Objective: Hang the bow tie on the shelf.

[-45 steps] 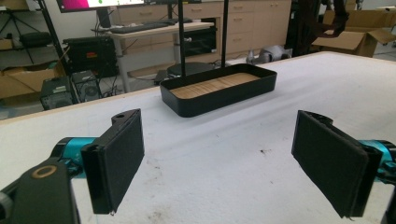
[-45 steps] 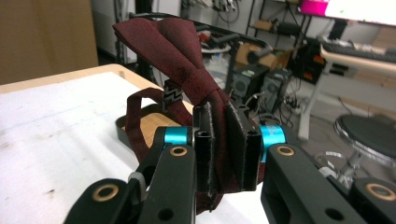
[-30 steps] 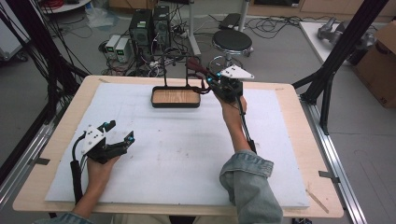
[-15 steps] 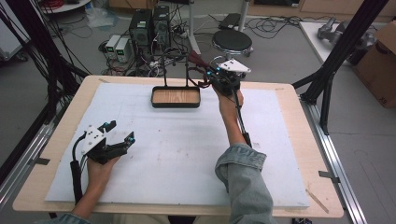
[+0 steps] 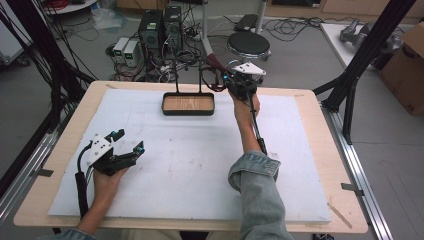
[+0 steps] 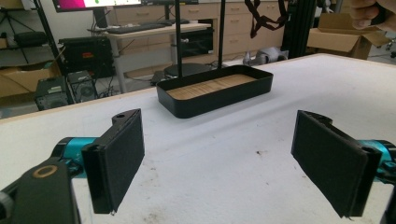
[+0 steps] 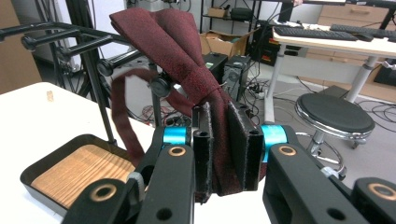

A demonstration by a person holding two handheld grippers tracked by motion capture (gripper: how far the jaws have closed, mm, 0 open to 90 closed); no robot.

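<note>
Denim sleeve (image 5: 255, 175) and forearm reach far up the table's right half, carrying our right gripper (image 5: 227, 82) out to the far edge, just right of the black tray (image 5: 188, 104). Our left hand (image 5: 107, 175) rests near the front left of the white mat (image 5: 200, 165), with the left gripper (image 5: 131, 150) low over it and angled toward the tray.

In the right gripper view we see the jaws drawn narrow and clamped on a dark red bow tie (image 7: 182, 51). The knot sits pinched between the pads, one wing fans up and to the left above the jaws, and the thin strap (image 7: 122, 116) loops down on the left toward the tray. In the high view the bow tie (image 5: 214, 61) shows as a small dark red shape held above the table's far edge, just right of the tray's upright black posts (image 5: 177, 75).

In the left gripper view our jaws stand wide apart, holding nothing, with the bare mat between them. The tray, with its wood-grain floor (image 6: 212, 86), lies ahead of them and well apart.

We see open mat across the middle of the table, between the two grippers and in front of the tray. The tray sits close to the mat's far edge; beyond it the floor holds cables, computer boxes and a round stool (image 5: 248, 45). Black frame struts (image 5: 362, 55) rise beside the table's right far corner.
</note>
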